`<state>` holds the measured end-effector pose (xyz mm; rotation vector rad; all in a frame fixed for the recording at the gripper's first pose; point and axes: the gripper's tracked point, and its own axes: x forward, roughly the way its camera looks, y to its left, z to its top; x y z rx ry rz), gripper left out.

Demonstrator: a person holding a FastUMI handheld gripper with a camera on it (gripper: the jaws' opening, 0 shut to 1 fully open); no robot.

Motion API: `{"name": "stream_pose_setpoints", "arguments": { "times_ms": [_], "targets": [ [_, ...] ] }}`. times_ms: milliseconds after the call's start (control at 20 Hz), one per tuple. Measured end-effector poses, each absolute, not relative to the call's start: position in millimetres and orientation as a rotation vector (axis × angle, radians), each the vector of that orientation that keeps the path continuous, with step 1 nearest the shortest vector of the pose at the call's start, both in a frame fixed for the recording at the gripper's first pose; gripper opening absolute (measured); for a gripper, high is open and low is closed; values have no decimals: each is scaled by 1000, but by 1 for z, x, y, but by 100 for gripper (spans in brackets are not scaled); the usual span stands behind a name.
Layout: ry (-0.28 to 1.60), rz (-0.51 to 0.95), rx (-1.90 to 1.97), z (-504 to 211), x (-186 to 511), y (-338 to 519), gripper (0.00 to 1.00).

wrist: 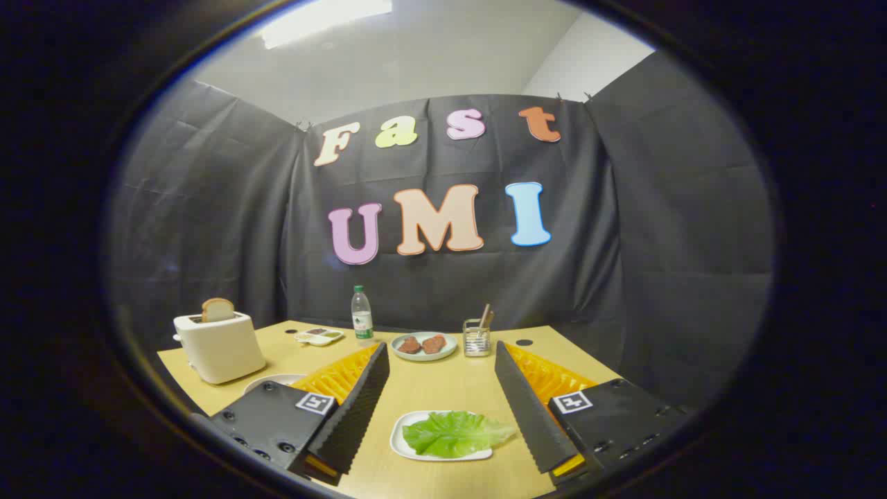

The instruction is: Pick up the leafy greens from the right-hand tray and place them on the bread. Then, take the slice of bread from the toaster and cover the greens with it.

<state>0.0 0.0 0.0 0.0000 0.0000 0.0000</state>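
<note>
Between the wide-apart fingers (441,396) of the gripper, on the table (443,388): leafy greens (454,433) on white tray (409,424); toaster (220,345) holding bread slice (217,309).

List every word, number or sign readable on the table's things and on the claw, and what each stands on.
Water bottle label: too small to read.
Claw: a black-and-white square marker on each finger base, a pattern, no words. Fingers open, leafy greens between them.
Toaster: no text to be seen.

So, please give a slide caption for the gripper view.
Open gripper above lettuce leaf on white tray; toaster holds bread.
</note>
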Motion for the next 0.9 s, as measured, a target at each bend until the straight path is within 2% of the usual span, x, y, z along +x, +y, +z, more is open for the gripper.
{"name": "stream_pose_setpoints", "arguments": {
  "times_ms": [900],
  "targets": [
    [50,-29,-2,-14,1,-10,98]
  ]
}}
